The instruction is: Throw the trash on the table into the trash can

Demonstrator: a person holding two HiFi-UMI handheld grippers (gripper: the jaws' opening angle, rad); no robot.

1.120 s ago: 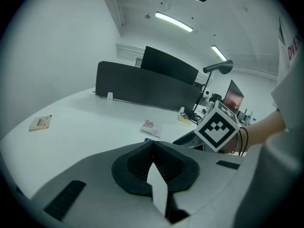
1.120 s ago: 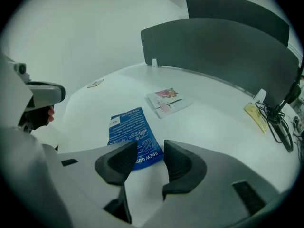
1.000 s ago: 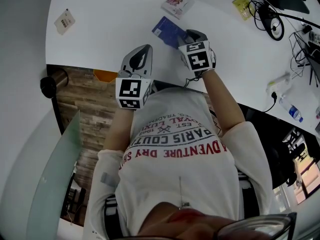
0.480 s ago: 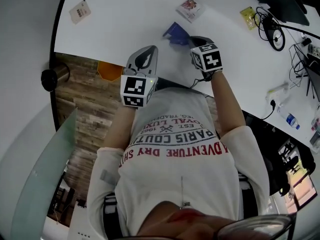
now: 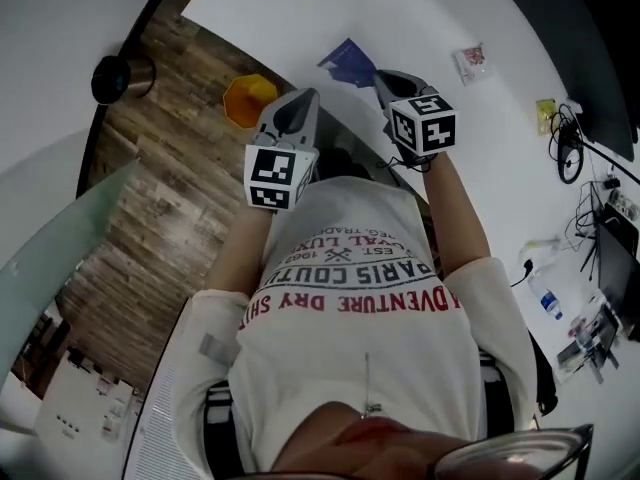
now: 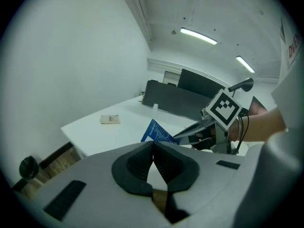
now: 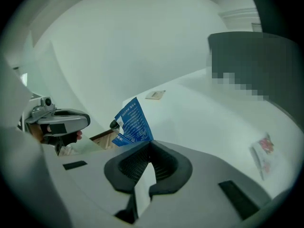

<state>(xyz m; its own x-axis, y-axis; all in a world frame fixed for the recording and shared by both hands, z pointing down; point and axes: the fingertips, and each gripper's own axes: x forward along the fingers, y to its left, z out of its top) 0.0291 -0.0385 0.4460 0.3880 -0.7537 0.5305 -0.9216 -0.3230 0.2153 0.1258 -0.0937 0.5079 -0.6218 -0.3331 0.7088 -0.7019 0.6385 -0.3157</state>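
While the left hand-held gripper (image 6: 153, 144) is closed, the right hand-held gripper (image 7: 151, 145) pinches the forward-pointing blue wrapper (image 7: 133, 122).

Table edge (image 5: 290, 36) beside orange trash can (image 5: 248, 100)

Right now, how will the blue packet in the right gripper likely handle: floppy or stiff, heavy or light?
The blue packet is probably light: the right gripper pinches only one edge, yet it stands up without drooping. It looks like thin creased film, so likely bendy, not rigid. Flat, so it should not roll.
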